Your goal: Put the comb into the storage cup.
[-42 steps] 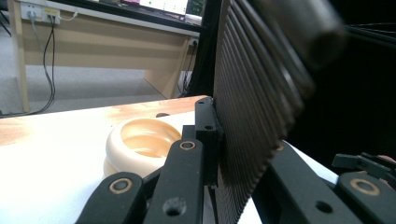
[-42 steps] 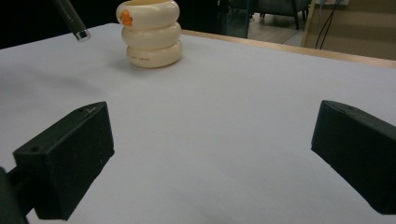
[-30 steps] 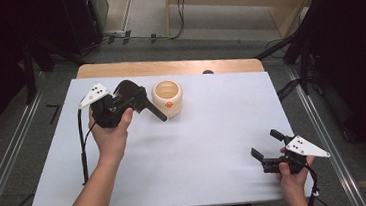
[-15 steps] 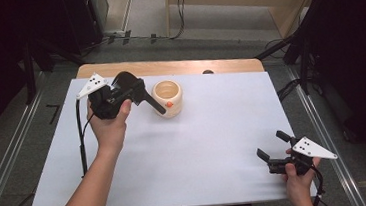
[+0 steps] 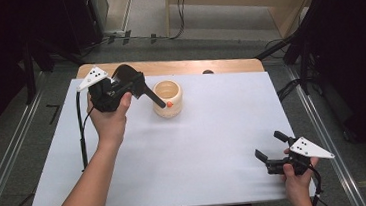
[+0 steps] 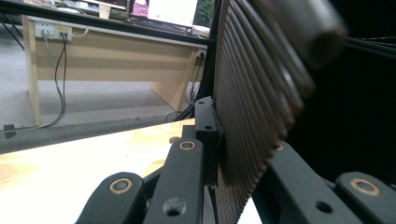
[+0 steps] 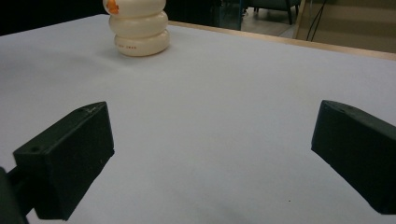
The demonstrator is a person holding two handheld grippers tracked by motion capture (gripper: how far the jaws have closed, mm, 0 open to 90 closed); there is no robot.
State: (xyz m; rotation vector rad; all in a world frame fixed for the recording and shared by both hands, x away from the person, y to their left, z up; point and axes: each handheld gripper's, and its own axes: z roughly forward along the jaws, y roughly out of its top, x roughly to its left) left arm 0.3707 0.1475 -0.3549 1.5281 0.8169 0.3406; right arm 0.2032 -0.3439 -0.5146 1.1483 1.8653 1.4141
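My left gripper (image 5: 145, 93) is raised at the far left of the white sheet (image 5: 215, 145), its jaws reaching toward the cream cup (image 5: 167, 99). In the left gripper view a dark ribbed piece (image 6: 254, 107) stands upright between the jaws; I cannot tell what it is, nor whether the jaws press it. From above, one jaw tip lies against the cup's near rim beside an orange spot (image 5: 169, 104); actual contact I cannot confirm. My right gripper (image 5: 270, 150) rests low at the near right corner, well apart from the cup. Its jaws stand wide, nothing between them, bare sheet beneath. The cup (image 7: 138, 28) stands upright, far-centre on the sheet.
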